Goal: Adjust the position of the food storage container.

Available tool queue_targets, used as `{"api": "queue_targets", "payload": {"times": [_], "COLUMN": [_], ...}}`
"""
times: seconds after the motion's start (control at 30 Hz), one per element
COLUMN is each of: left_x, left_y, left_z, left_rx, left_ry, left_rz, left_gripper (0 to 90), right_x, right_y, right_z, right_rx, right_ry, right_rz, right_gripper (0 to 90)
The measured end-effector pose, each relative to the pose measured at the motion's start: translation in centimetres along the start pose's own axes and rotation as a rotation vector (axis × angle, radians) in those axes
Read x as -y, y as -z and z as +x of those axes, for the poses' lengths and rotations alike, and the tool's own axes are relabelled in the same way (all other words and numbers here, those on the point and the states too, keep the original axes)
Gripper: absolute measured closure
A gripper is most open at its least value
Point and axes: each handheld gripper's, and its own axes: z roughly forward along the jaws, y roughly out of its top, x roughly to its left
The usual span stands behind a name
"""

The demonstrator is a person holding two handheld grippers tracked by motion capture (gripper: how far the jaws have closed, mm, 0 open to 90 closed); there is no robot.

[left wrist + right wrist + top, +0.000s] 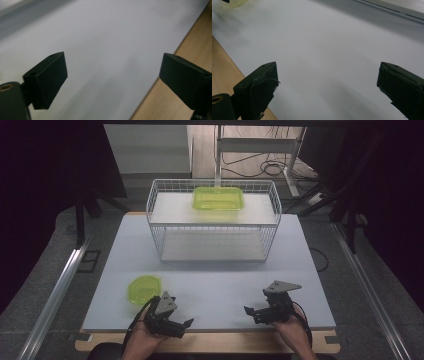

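Both open and empty at the bench's near edge, the left hand-held gripper sits just right of the green lid and the right hand-held gripper farther right; a hasty pinch could skid the thin lid off the bench's near edge.

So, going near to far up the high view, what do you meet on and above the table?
Left gripper and right gripper at the near edge → round green lid → white wire basket → green rectangular container on its top shelf.
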Motion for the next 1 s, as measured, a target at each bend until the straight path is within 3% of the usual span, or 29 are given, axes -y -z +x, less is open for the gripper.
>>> {"api": "queue_targets", "payload": {"times": [0.13,0.27,0.6,0.8,1.0], "left_x": [-0.7,-1.3,-1.3,-1.1,-0.8], "left_y": [0.7,1.4,2.7,3.8,4.6], "left_z": [0.8,2.0,5.9,8.0,10.2], "left_rx": [-0.003,0.02,-0.046,-0.095,-0.161], "left_ry": [0.012,0.041,0.098,0.132,0.165], "left_rz": [-0.023,-0.047,-0.044,-0.055,-0.055], "left_gripper": [20.0,39.1,79.4,89.5,89.8], "right_x": [0.1,0.2,0.6,0.7,0.8], "right_y": [0.1,0.1,0.1,0.0,-0.3], "right_z": [-0.3,-0.7,-1.8,-2.0,-1.9], "right_rx": [0.011,0.021,0.035,0.033,0.032], "right_ry": [-0.003,-0.008,-0.042,-0.046,-0.046], "right_rz": [-0.003,-0.006,-0.008,-0.006,0.003], "right_gripper": [3.8,3.9,4.8,5.3,5.6]}}
